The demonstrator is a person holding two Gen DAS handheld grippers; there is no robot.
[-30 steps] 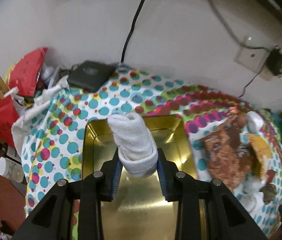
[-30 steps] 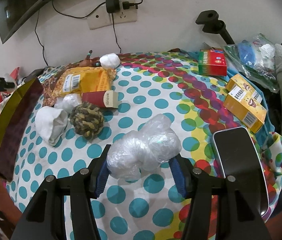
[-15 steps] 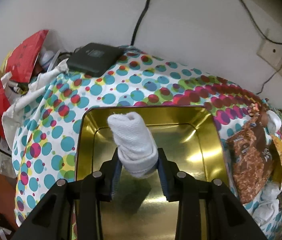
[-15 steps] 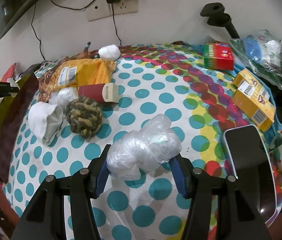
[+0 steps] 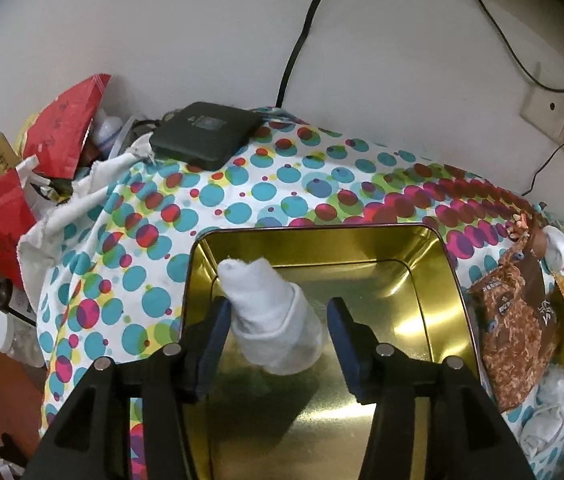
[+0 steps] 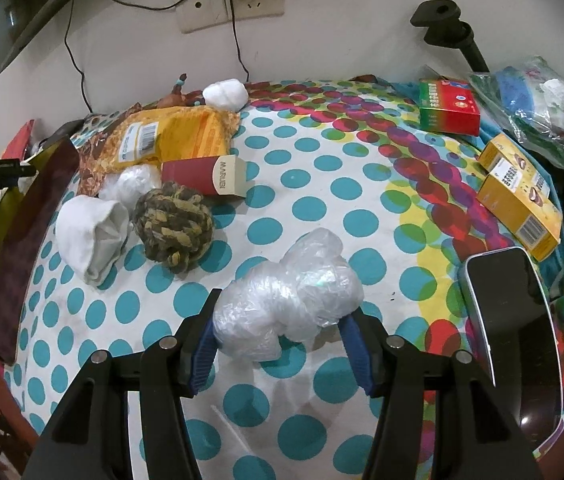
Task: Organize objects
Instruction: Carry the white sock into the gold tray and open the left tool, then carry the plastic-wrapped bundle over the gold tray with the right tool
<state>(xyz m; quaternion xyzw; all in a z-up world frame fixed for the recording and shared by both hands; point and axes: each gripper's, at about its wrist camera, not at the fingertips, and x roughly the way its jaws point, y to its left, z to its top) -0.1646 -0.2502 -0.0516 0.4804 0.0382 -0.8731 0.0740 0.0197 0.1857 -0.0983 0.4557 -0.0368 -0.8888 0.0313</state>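
Note:
My left gripper (image 5: 278, 332) is open above a gold tin (image 5: 422, 280). A rolled white sock (image 5: 274, 320) sits between its fingers, leaning on the left pad and apart from the right one, inside the tin. My right gripper (image 6: 278, 332) is shut on a clear plastic bundle (image 6: 290, 300), held just above the polka-dot cloth (image 6: 322, 168). A white sock roll (image 6: 90, 236), a camouflage rope ball (image 6: 174, 228), a plastic-wrapped ball (image 6: 134, 180) and a red carton (image 6: 206, 178) lie to the left of the bundle.
A yellow snack bag (image 6: 174, 136) and a white ball (image 6: 226, 94) lie farther back. Green-red box (image 6: 448, 108), yellow boxes (image 6: 518, 196) and a phone (image 6: 506, 320) are at right. A black device (image 5: 206, 134) and red bags (image 5: 62, 128) stand beyond the tin.
My left gripper has opened and the white sock is released between its fingers in the tin. My right gripper keeps its hold on the plastic bundle, with a small shift.

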